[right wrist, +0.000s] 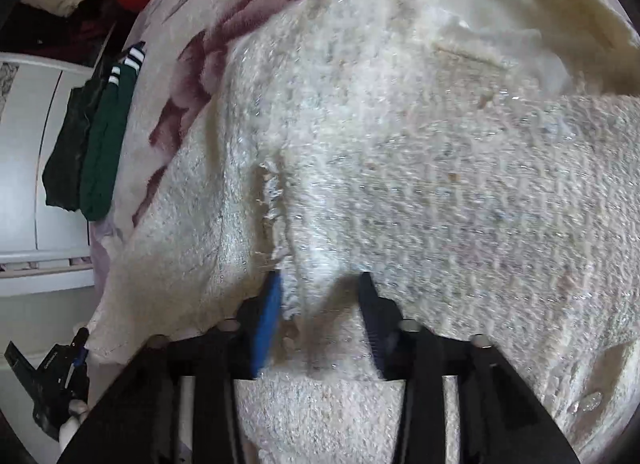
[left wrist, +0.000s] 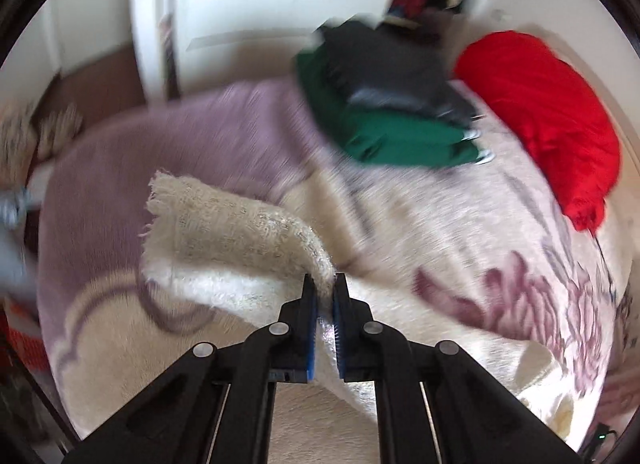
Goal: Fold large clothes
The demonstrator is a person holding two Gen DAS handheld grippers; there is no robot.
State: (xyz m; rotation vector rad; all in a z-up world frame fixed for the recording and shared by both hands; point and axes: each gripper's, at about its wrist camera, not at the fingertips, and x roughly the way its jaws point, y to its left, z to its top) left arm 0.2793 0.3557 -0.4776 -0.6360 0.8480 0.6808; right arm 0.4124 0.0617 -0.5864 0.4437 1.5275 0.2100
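Note:
A cream fuzzy knit garment [left wrist: 224, 232] lies on the floral bedspread [left wrist: 460, 232]. My left gripper [left wrist: 325, 284] is shut on an edge of the garment, and a strip of it arches up and away to the left, ending in a frayed hem. In the right wrist view the same garment [right wrist: 420, 183] fills most of the frame. My right gripper [right wrist: 320, 284] has its jaws apart, with folds of the knit bunched between and over the fingers. The left gripper also shows at the lower left of that view [right wrist: 60, 380].
A folded stack of a dark garment [left wrist: 384, 63] on a green one [left wrist: 400, 135] sits at the far side of the bed. A red garment [left wrist: 552, 115] lies to its right. A white door [left wrist: 260, 3] stands behind. A white cabinet [right wrist: 32, 151] is left.

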